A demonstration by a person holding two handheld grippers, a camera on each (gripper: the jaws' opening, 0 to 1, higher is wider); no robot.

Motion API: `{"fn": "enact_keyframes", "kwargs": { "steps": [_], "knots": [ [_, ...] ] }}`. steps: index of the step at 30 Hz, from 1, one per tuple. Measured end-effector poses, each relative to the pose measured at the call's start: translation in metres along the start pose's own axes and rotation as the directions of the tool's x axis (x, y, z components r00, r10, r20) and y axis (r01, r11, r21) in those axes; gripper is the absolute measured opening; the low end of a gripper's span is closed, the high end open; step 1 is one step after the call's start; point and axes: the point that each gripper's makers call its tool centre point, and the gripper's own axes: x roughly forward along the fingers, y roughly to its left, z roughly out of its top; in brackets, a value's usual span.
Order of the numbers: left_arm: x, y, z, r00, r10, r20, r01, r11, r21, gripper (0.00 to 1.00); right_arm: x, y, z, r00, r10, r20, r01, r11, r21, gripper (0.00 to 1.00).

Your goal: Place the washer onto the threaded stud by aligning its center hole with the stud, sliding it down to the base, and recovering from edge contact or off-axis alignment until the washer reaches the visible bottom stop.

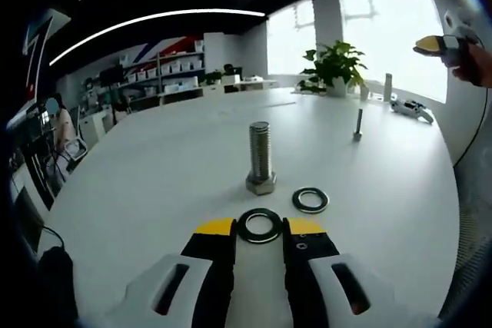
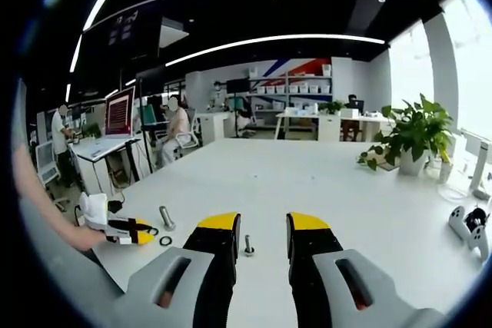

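A large threaded stud (image 1: 260,160) stands upright on its hex head on the white table (image 1: 169,182). Just in front of it a dark steel washer (image 1: 260,226) lies flat between the yellow tips of my left gripper (image 1: 260,227), whose jaws close against its two edges. A second washer (image 1: 310,200) lies to the right of the stud. In the right gripper view the left gripper (image 2: 142,232) shows far left, beside the stud (image 2: 165,217) and a washer (image 2: 165,240). My right gripper (image 2: 264,230) hovers open and holds nothing; it also shows high at the right (image 1: 442,45).
A thin small bolt (image 1: 358,124) stands farther right on the table, also seen beyond the right jaws as the small bolt (image 2: 248,245). A potted plant (image 1: 334,67) and a white device (image 1: 411,109) sit near the far edge. People sit at desks (image 2: 100,144) beyond.
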Motion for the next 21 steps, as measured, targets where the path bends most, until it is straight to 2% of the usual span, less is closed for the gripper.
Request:
{"fn": "enact_keyframes", "kwargs": {
  "steps": [14,21],
  "knots": [
    [0.0064,0.0027,0.0033,1.000,-0.002,0.031,0.002,1.000,-0.005,0.22,0.0007,0.0000,-0.0037,1.000,0.000,-0.016,0.000,1.000,-0.004,0.26],
    [0.0070,0.0032,0.0047,1.000,0.002,0.013,-0.002,1.000,-0.006,0.22,0.0010,-0.0023,-0.0046,1.000,-0.007,-0.019,0.007,1.000,-0.005,0.26]
  ]
}}
